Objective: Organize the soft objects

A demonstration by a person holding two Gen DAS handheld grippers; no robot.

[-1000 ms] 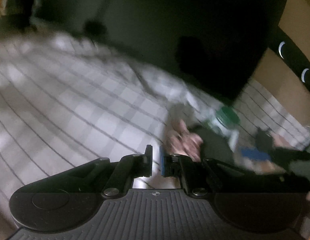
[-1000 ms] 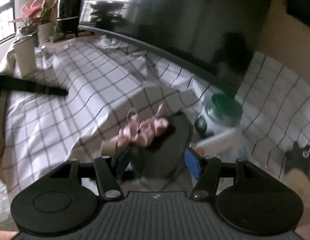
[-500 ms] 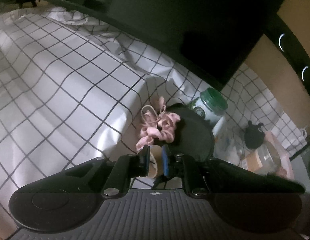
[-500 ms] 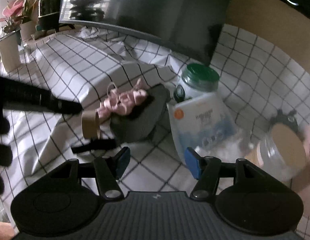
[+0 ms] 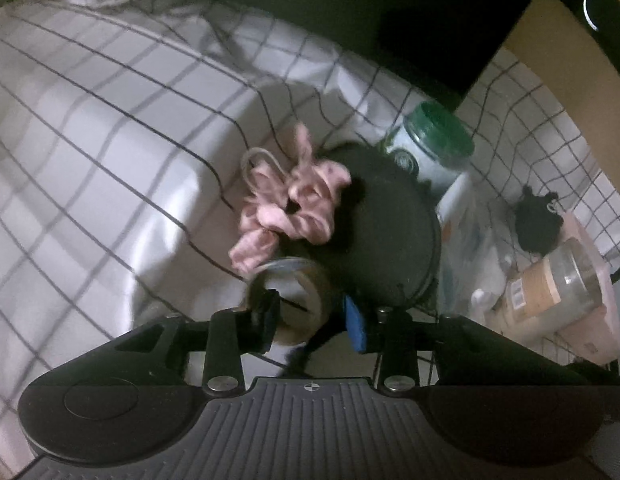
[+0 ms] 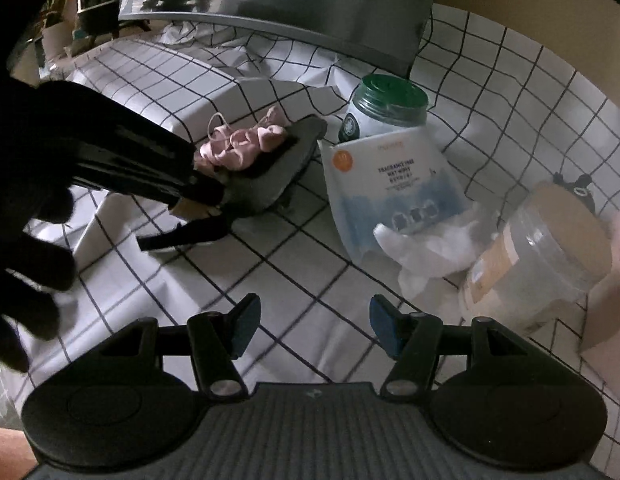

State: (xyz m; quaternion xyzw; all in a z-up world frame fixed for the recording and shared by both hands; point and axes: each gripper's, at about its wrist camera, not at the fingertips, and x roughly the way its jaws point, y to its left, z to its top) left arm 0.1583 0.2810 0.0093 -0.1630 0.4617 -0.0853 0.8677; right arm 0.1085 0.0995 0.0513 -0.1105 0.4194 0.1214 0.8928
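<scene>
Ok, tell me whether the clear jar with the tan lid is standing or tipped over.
Tipped over. The clear jar lies on its side on the checked cloth, its tan lid facing sideways.

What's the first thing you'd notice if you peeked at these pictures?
The pink scrunchie, lying half on a dark round pad on the checked cloth. Just in front, the left gripper has been opening around a tape roll. Right of the pad stands a green-lidded jar.
</scene>
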